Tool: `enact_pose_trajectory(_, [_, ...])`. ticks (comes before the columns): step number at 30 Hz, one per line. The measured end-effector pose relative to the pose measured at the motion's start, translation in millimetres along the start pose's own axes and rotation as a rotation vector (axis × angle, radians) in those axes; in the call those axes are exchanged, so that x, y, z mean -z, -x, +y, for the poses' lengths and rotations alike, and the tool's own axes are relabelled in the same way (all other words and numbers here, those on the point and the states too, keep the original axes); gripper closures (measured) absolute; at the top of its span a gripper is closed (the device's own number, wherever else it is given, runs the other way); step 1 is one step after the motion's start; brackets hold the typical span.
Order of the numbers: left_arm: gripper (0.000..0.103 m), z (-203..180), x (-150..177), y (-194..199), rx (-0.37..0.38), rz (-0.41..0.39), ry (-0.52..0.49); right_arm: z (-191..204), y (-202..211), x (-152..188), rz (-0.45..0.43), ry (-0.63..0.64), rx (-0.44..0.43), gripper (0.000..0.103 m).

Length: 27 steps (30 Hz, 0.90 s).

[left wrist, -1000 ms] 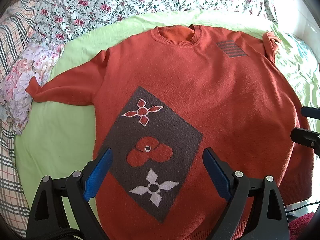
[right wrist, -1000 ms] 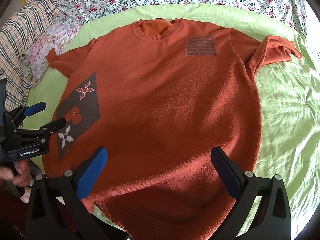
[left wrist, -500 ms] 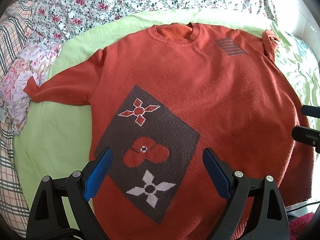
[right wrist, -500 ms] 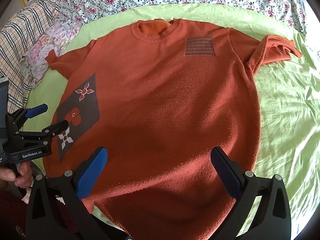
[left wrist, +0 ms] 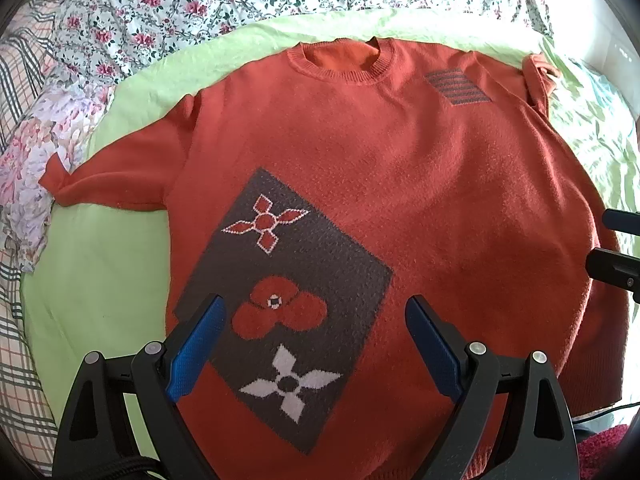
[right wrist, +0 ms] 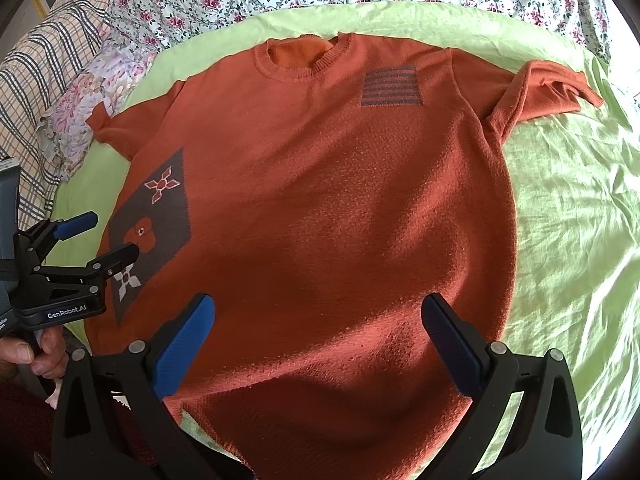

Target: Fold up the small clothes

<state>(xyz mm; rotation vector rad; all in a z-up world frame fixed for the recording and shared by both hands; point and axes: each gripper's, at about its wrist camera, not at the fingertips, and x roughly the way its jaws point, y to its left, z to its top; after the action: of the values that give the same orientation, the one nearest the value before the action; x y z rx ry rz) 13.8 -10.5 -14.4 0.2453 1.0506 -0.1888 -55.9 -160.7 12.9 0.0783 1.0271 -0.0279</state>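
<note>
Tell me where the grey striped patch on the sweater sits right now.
The grey striped patch sits high on the orange sweater, just right of the neckline in both wrist views, toward the bunched right sleeve.

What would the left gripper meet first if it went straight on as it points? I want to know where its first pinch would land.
Probably the orange sweater, at the grey patch around the red flower. The left gripper is open with nothing between; depth is unclear.
</note>
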Motion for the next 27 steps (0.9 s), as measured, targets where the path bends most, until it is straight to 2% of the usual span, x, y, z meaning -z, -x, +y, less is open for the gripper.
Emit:
enact_pose_trajectory(8, [0.011,4.7,-17.1,-10.8,-0.051,-0.006,-0.003,-19.3,3.7,-6.3,-0.002,-0.037,0.009,0.000])
enact_pose_trajectory(10, [0.011,6.7,-23.1,-13.7,-0.082,-0.007,-0.008,-30.3,5.9,-10.2,-0.004,-0.067,0.004,0.000])
enact_pose_trajectory(14, [0.011,11.5,-39.2,-20.5,-0.100,-0.008,0.009,-59.7,7.7,-22.0,0.019,-0.163,-0.017,0.000])
enact_pose_trajectory(17, [0.011,14.8,-53.0,-26.1,-0.107,-0.006,0.036,-88.3,9.7,-35.1,0.017,-0.229,0.000,0.001])
enact_pose_trajectory(23, [0.011,19.0,-79.2,-35.9,-0.083,-0.005,0.113,-161.5,13.5,-77.8,-0.028,-0.380,0.025,0.011])
enact_pose_trajectory(25, [0.011,19.2,-85.8,-40.8,-0.075,0.008,0.132,-188.2,15.3,-94.6,-0.055,-0.428,0.033,0.021])
enact_pose_trajectory(27, [0.011,18.5,-90.9,-47.0,-0.079,0.025,0.142,-212.9,15.1,-113.4,-0.076,-0.467,0.055,0.025])
